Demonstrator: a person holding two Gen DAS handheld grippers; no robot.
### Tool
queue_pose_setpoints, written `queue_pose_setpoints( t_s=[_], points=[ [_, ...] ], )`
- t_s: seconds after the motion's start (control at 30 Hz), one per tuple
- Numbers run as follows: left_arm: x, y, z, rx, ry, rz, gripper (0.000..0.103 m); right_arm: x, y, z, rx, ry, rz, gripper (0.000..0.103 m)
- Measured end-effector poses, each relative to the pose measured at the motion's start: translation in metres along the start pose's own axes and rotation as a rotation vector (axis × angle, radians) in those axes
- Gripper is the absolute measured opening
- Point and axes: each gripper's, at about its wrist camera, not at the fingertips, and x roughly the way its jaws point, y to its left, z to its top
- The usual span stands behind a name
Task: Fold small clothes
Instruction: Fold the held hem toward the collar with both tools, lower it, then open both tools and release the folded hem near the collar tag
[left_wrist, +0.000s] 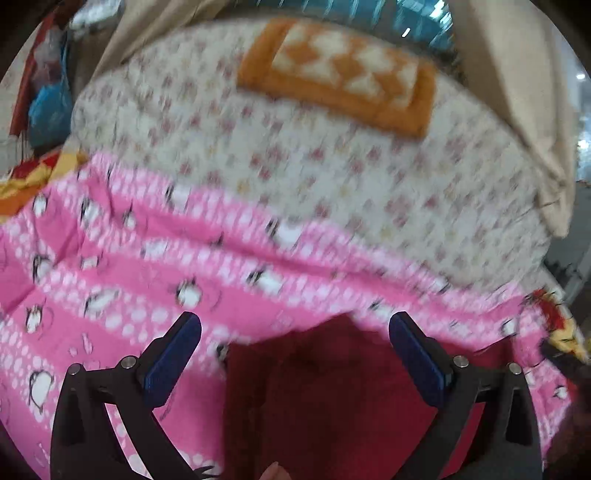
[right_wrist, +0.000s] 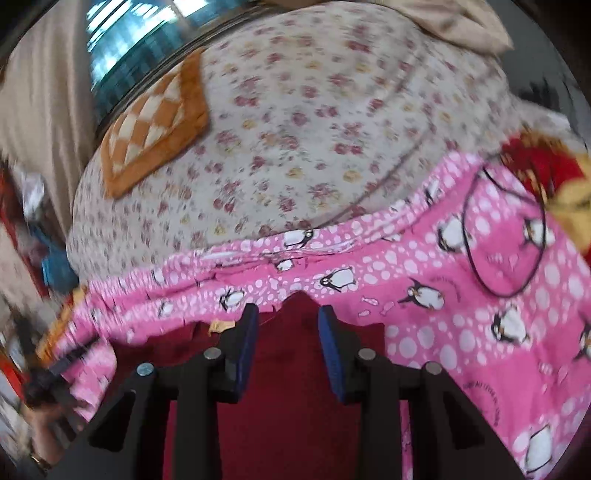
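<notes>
Lying on the pink penguin-print sheet (left_wrist: 110, 280) near the bed's near edge, the dark red cloth garment (left_wrist: 314, 387) is released: left gripper (left_wrist: 295, 325) gapes wide, right gripper (right_wrist: 288, 314) partly open, nothing between. Probably one fold is finished; next needs a fresh grasp at an edge.

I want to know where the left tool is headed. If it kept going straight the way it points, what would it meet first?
Probably the dark red garment lying between and just ahead of the left tool, whose jaws stand open. Just past its far edge comes the pink penguin-print cloth. The blur leaves depth unclear.
</notes>
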Motion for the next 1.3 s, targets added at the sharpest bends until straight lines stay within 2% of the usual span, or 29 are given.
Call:
queue_pose_setpoints(
  t_s=[0.07, 0.1, 0.13, 0.23, 0.3, 0.43, 0.47, 0.5, 0.67, 0.8, 0.93, 0.97, 1.07, 1.1, 1.17, 1.23, 1.27, 1.3],
  points=[
    [-0.001, -0.012, -0.001, 0.043, 0.021, -0.063, 0.086, 0.008, 0.012, -0.001, -0.058, 0.026, 0.006, 0.035],
    [0.006, -0.021, -0.005, 0.074, 0.072, -0.087, 0.086, 0.016, 0.019, -0.001, -0.088, 0.047, 0.006, 0.033],
    [0.022, -0.032, -0.012, 0.112, 0.160, -0.086, 0.086, 0.025, 0.023, 0.000, -0.111, 0.076, 0.001, 0.032],
    [0.061, -0.056, -0.024, 0.220, 0.306, -0.017, 0.085, 0.055, 0.023, -0.004, -0.111, 0.185, -0.072, 0.031],
    [0.090, -0.063, -0.026, 0.249, 0.370, 0.009, 0.084, 0.077, 0.015, -0.004, -0.090, 0.247, -0.142, 0.031],
    [0.141, -0.032, -0.026, 0.121, 0.456, 0.110, 0.078, 0.109, -0.008, -0.006, -0.053, 0.322, -0.182, 0.028],
    [0.154, -0.016, -0.031, 0.065, 0.502, 0.141, 0.078, 0.117, -0.013, -0.008, -0.052, 0.343, -0.177, 0.028],
    [0.159, -0.007, -0.032, 0.009, 0.515, 0.108, 0.079, 0.124, -0.017, -0.011, -0.053, 0.366, -0.164, 0.030],
    [0.159, -0.011, -0.034, 0.044, 0.503, 0.111, 0.080, 0.131, -0.014, -0.011, -0.088, 0.385, -0.139, 0.039],
    [0.160, -0.008, -0.033, 0.022, 0.504, 0.079, 0.081, 0.130, -0.014, -0.009, -0.076, 0.411, -0.044, 0.063],
    [0.152, -0.008, -0.031, 0.020, 0.508, 0.027, 0.079, 0.125, -0.008, -0.006, -0.093, 0.394, -0.045, 0.063],
    [0.145, -0.004, -0.029, -0.018, 0.485, -0.001, 0.078, 0.123, -0.007, -0.005, -0.090, 0.381, -0.047, 0.063],
    [0.127, 0.010, -0.021, -0.105, 0.420, -0.038, 0.051, 0.103, 0.004, 0.006, -0.095, 0.307, -0.087, 0.059],
    [0.117, 0.011, -0.015, -0.102, 0.376, -0.044, 0.050, 0.090, 0.015, 0.011, -0.131, 0.247, -0.098, 0.059],
    [0.099, 0.007, -0.005, -0.052, 0.283, -0.039, 0.050, 0.070, 0.037, 0.012, -0.207, 0.176, -0.100, 0.060],
    [0.088, -0.005, -0.002, 0.019, 0.225, -0.064, 0.050, 0.067, 0.051, 0.006, -0.241, 0.178, -0.094, 0.060],
    [0.088, -0.011, -0.001, 0.050, 0.228, -0.109, 0.050, 0.069, 0.058, -0.001, -0.256, 0.202, -0.084, 0.060],
    [0.093, -0.022, -0.005, 0.087, 0.264, -0.179, 0.050, 0.076, 0.064, -0.008, -0.279, 0.246, -0.072, 0.060]
  ],
)
